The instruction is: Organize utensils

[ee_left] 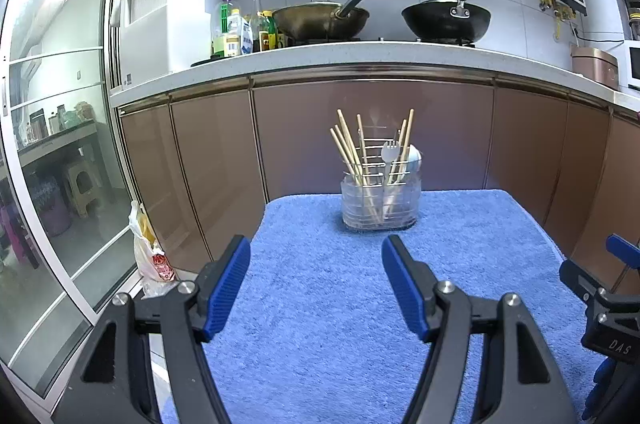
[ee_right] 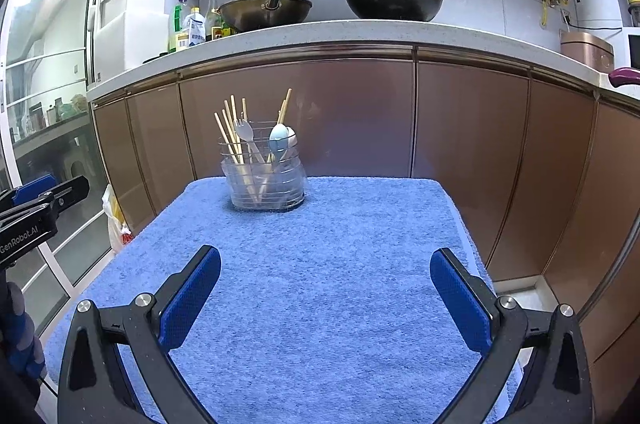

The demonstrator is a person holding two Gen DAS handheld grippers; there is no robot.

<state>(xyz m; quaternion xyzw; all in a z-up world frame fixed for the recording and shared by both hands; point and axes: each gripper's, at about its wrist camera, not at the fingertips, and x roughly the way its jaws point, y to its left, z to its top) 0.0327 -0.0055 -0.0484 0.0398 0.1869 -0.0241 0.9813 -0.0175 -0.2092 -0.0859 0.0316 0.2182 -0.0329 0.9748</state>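
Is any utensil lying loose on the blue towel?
No: the blue towel lies bare, and the chopsticks, fork and spoon all stand in the holder.

One holder, a clutch of utensils, two woks in a home kitchen.

One wire utensil holder (ee_right: 264,180) on one blue towel (ee_right: 320,284) carries one pale fork (ee_right: 242,132), two spoons (ee_right: 279,139) and some six wooden chopsticks (ee_left: 347,148); two woks (ee_right: 394,0) stand behind, two grippers (ee_left: 316,284) in front.
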